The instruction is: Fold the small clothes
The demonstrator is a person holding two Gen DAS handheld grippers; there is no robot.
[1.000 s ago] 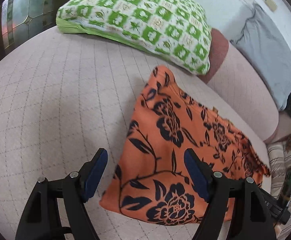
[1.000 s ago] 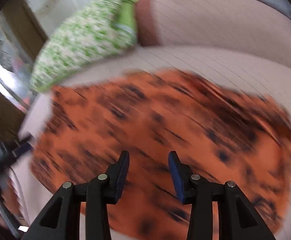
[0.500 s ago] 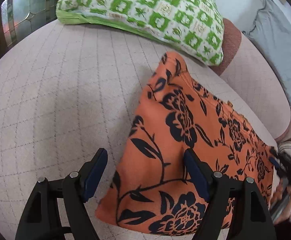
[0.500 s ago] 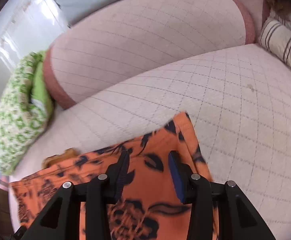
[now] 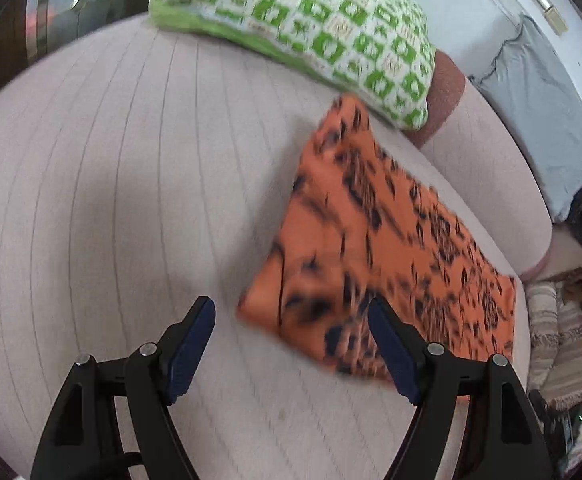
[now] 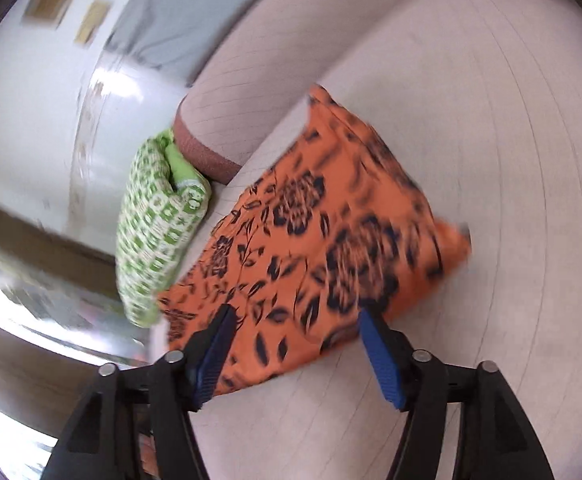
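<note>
An orange garment with a black flower print lies folded flat on the pink quilted sofa seat. It also shows in the right wrist view. My left gripper is open and empty, just short of the garment's near corner. My right gripper is open and empty, hovering over the garment's near edge. Both views are motion-blurred.
A green and white checked pillow lies at the seat's far end, touching the garment's far corner, and shows in the right wrist view. The sofa backrest carries a grey cloth. Striped fabric lies right.
My right gripper has opened wider and swung round over the garment. My left gripper has drawn back from the garment, which now lies farther ahead and to the right.
</note>
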